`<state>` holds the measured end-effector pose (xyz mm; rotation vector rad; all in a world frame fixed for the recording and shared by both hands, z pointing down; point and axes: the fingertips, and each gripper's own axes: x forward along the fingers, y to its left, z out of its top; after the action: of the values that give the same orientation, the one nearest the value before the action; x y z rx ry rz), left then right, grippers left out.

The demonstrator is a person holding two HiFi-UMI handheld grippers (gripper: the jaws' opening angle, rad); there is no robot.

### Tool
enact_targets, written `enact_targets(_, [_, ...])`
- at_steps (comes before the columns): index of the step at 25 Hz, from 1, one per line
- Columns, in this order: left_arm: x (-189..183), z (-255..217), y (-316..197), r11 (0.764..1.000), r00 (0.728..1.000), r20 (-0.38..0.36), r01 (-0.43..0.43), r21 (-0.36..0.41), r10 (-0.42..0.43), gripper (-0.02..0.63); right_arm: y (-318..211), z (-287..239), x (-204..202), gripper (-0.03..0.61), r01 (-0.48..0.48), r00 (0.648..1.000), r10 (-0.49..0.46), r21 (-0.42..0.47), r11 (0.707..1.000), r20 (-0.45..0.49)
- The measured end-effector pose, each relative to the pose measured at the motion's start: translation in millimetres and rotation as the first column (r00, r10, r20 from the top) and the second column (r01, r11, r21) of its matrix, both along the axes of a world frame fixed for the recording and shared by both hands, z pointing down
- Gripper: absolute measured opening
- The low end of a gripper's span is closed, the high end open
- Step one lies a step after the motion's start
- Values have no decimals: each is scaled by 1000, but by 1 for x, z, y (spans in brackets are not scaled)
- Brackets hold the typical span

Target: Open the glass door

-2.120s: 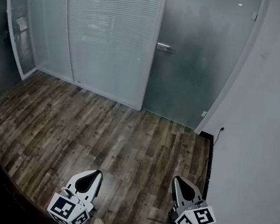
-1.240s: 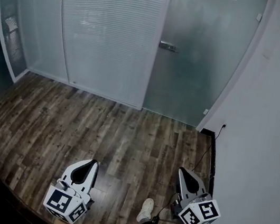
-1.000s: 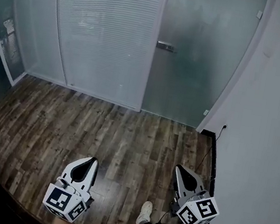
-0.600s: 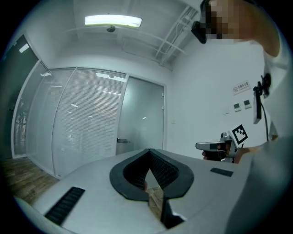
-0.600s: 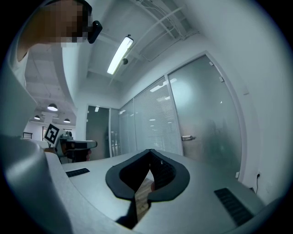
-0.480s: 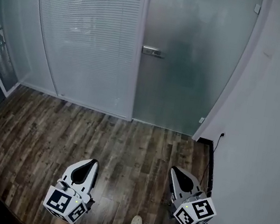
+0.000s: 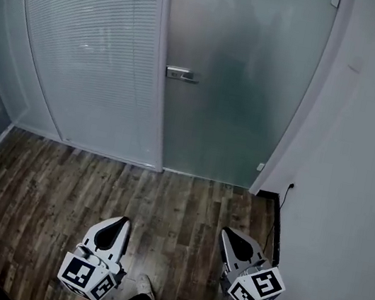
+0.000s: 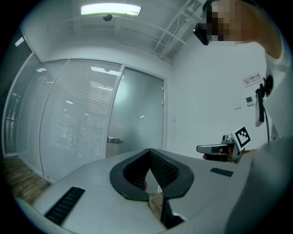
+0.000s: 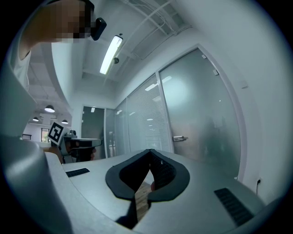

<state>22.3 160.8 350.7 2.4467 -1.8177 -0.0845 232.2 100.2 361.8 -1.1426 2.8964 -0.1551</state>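
Observation:
The frosted glass door (image 7: pixel 235 82) stands closed ahead, its metal lever handle (image 7: pixel 181 74) on its left edge. Both grippers are held low and level over the wooden floor, well short of the door. My left gripper (image 7: pixel 120 223) is shut with nothing in it. My right gripper (image 7: pixel 229 233) is also shut and empty. In the left gripper view the handle (image 8: pixel 114 140) lies ahead left of the closed jaws (image 8: pixel 149 151). From the right gripper view the handle (image 9: pixel 179 138) shows to the right of the closed jaws (image 9: pixel 150 151).
A glass partition with blinds (image 7: pixel 89 56) runs left of the door. A white wall (image 7: pixel 362 176) closes the right side, with a socket and cable (image 7: pixel 289 187) near the floor. Dark wood flooring (image 7: pixel 81 184) lies between me and the door. My shoes (image 7: pixel 148 290) show below.
I have walked closer to the door; it and its handle now look larger and sit further left in the head view. Both grippers stayed shut, side by side.

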Motion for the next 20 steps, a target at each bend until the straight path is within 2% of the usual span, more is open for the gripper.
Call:
enact_targets(6, [-4, 6, -67, 999, 999, -17, -43, 6, 43, 0, -53, 6, -2, 2, -31, 999, 31, 9, 999, -9])
enact_targets(11, [-21, 1, -132, 996, 996, -20, -89, 24, 90, 0, -103, -2, -19, 2, -71, 997, 72, 27, 997, -20])
enact_targets(15, [-46, -7, -182, 992, 992, -14, -125, 31, 125, 0, -149, -9, -43, 2, -97, 995, 98, 41, 994, -27])
enact_targets(20, [-98, -5, -240, 990, 990, -13, -139, 20, 139, 0, -210, -17, -89, 2, -120, 992, 121, 51, 991, -19])
